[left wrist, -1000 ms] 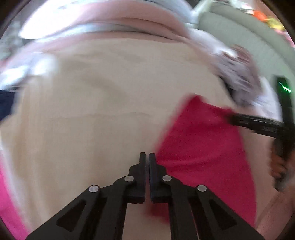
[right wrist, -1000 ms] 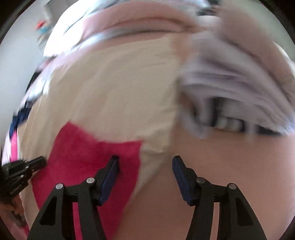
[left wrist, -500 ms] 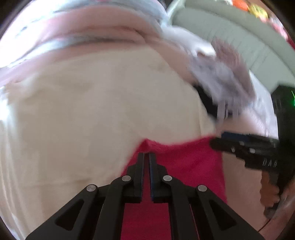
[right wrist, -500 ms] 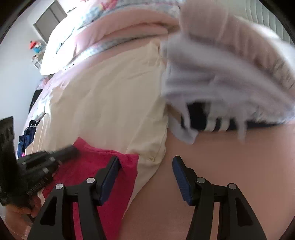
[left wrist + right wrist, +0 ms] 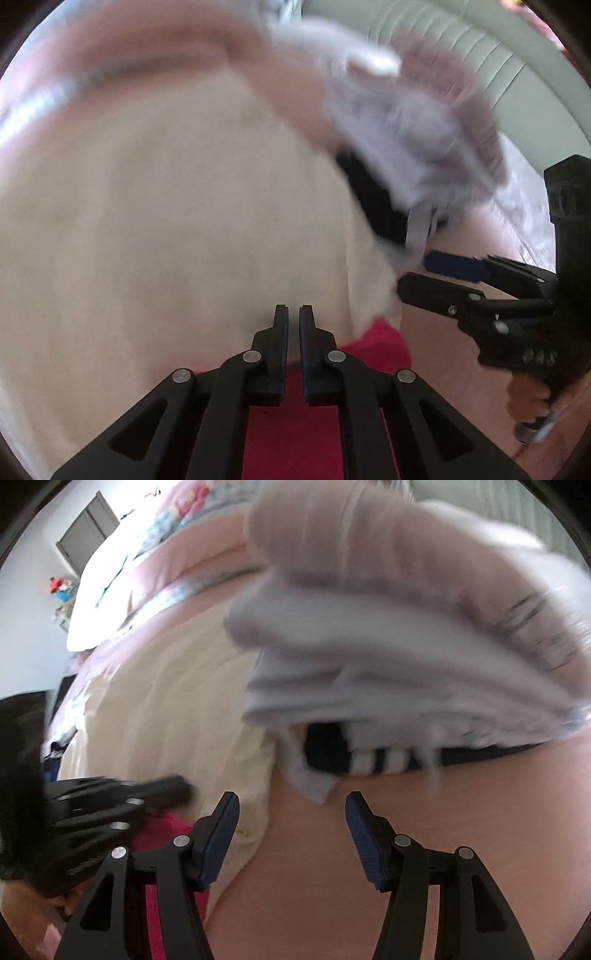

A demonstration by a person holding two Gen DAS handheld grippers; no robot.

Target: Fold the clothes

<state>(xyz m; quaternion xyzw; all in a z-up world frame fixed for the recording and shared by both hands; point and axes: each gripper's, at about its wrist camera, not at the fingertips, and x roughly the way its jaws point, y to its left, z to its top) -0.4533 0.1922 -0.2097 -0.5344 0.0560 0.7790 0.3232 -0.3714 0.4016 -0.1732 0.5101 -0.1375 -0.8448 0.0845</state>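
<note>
Compared with a second ago, we see far less of the red garment (image 5: 291, 424): in the left wrist view it then spread wide to the right of the left claw (image 5: 290, 314), and now only a strip shows low in the frame, under and behind that claw, with the cream cloth (image 5: 166, 221) covering most of the bed. The left claw's jaws stand nearly together with just a thin slit between them; we cannot tell whether any fabric is pinched there. The right claw (image 5: 291, 801) has its blue-padded jaws spread wide apart with nothing between them, as in the earlier frames, and it hovers over the cream cloth's edge and the pink sheet (image 5: 351, 886). The pile of pale clothes (image 5: 388, 672), with a dark striped piece under it, now looms larger and nearer than before. The left wrist view alone shows the grey padded headboard (image 5: 461, 66) and the person's hand (image 5: 528, 402) on the right claw's handle. The right wrist view alone shows the white pillow (image 5: 107, 602), a dark door (image 5: 86, 531), and the red garment's corner just left of its own left finger, with the left claw blurred above it.
</note>
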